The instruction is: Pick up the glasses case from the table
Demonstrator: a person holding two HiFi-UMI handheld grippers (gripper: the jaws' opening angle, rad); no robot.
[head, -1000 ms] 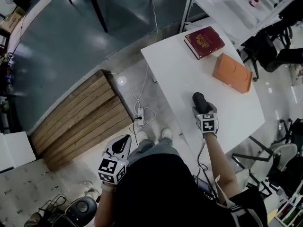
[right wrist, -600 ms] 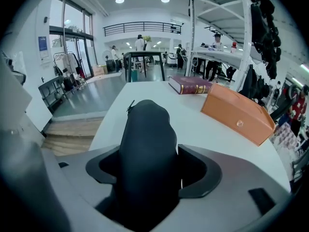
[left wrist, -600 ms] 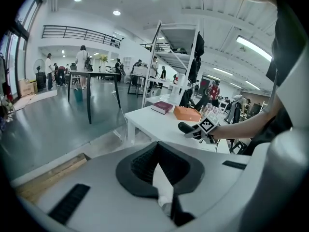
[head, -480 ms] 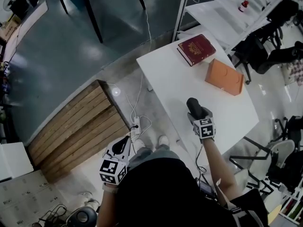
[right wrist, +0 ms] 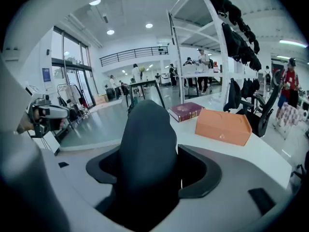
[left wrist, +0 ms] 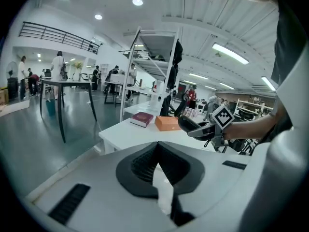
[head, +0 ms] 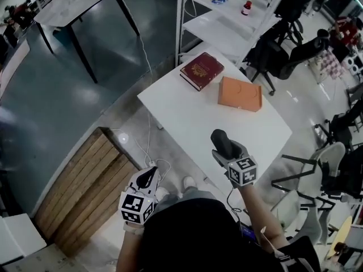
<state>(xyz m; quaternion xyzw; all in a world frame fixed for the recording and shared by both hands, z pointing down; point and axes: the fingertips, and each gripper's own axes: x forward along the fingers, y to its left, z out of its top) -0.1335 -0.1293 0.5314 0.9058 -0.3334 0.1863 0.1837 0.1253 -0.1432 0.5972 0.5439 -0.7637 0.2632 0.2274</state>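
Observation:
The glasses case is dark, rounded and oblong. My right gripper is shut on it and holds it in the air over the near part of the white table. In the right gripper view the glasses case stands up between the jaws and fills the gap. My left gripper hangs off the table's left side, over the floor, with its jaws together and nothing in them. From the left gripper view the glasses case shows at the right, clear of the tabletop.
A dark red book and an orange box lie at the table's far end. A wooden pallet and cables are on the floor at left. A white shelving rack and office chairs stand behind.
My right gripper has risen from the tabletop with the glasses case in it. My left gripper has moved up a little. The head view has swung, so the table sits more central.

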